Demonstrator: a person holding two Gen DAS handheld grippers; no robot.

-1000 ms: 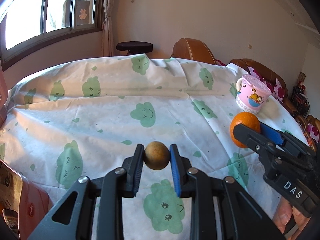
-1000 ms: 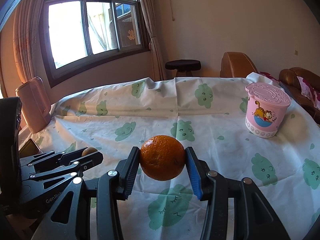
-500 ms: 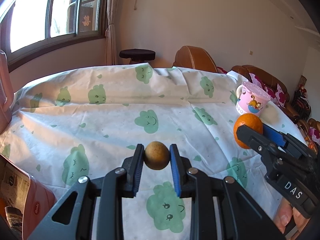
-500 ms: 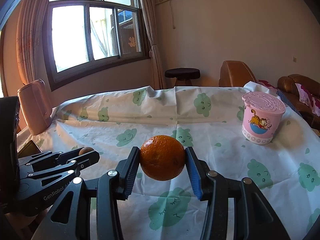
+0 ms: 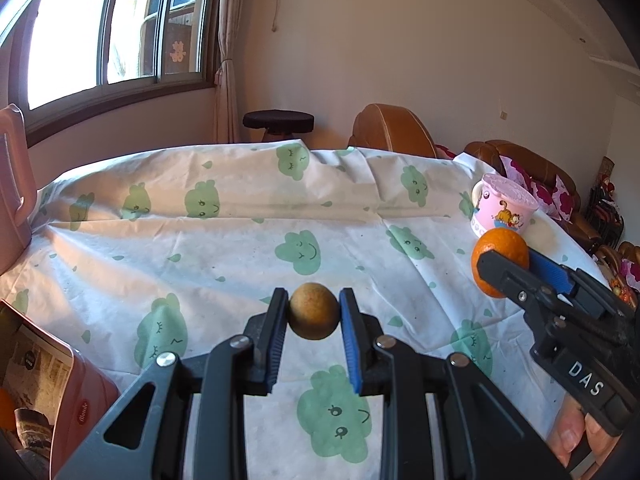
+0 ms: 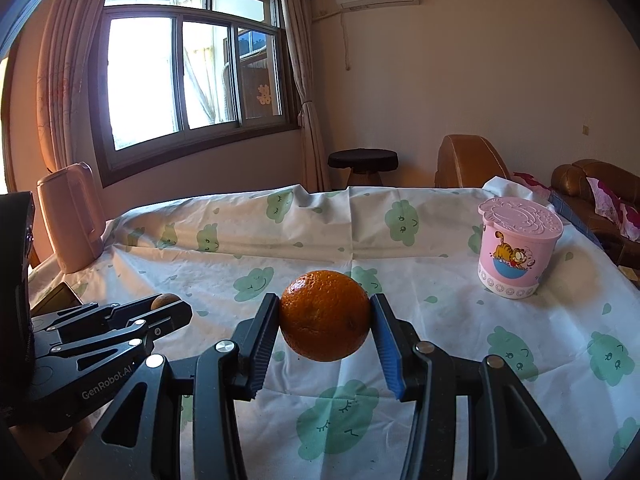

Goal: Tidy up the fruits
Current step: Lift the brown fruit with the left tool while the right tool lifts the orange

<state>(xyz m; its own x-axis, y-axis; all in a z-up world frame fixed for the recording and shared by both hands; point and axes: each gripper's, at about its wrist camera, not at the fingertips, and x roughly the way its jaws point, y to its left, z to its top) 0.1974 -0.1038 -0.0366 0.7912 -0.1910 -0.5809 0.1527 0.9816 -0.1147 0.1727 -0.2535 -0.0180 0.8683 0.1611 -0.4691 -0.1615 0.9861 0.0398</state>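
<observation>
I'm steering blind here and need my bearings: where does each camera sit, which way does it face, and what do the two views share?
Left wrist: rides the left gripper, facing across the table to the far wall; its fingers clamp a small brown fruit; the right gripper and a fingertip show.
Right wrist: rides the right gripper, facing the window; its fingers clamp an orange; left gripper at lower left.
Shared: pink cup, stool, tablecloth.

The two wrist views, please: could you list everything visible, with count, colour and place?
orange: 1, orange, clamped in the right tongs, above the cloth
small fruit: 1, brownish, clamped in the left tongs
cup: 1, pink, lidded, cartoon cat, table's right side
jug: 1, pink, table's far left
tablecloth: 1, white, green clouds
stool: 1, dark, beyond the table
armchair: 1, brown, beyond the table
left tongs: 1, black
right tongs: 1, black
</observation>
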